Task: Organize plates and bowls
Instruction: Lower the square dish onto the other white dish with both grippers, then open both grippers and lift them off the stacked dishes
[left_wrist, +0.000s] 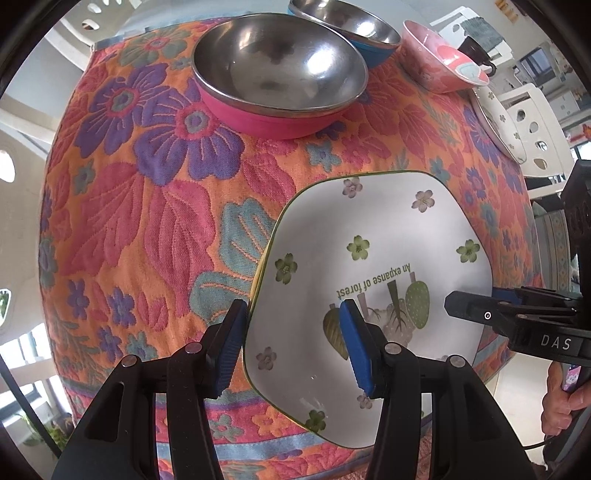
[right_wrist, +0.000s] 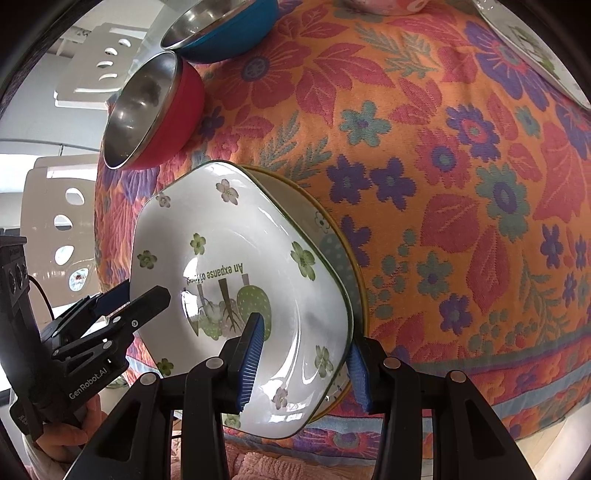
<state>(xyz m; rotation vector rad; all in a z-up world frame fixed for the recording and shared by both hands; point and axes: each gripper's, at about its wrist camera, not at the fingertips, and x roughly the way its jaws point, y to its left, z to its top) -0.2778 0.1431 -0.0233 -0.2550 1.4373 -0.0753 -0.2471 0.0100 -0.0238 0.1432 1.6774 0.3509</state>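
Observation:
A white hexagonal plate (left_wrist: 373, 229) with green flowers and "An expanse of forest" print lies on a second like plate whose rim (right_wrist: 325, 229) shows under it. My left gripper (left_wrist: 295, 347) is open, its jaws astride the plate's left rim. My right gripper (right_wrist: 306, 358) is open, its jaws astride the stack's right rim. The right gripper also shows in the left wrist view (left_wrist: 476, 314), the left gripper in the right wrist view (right_wrist: 144, 295). Whether the pads touch the rims is unclear.
A steel bowl with a red outside (left_wrist: 277, 66) and one with a blue outside (left_wrist: 354, 22) stand at the back. A pink bowl (left_wrist: 439, 62) and another white plate (left_wrist: 498, 122) sit at the far right. A floral cloth (left_wrist: 147, 206) covers the table. White chairs stand around.

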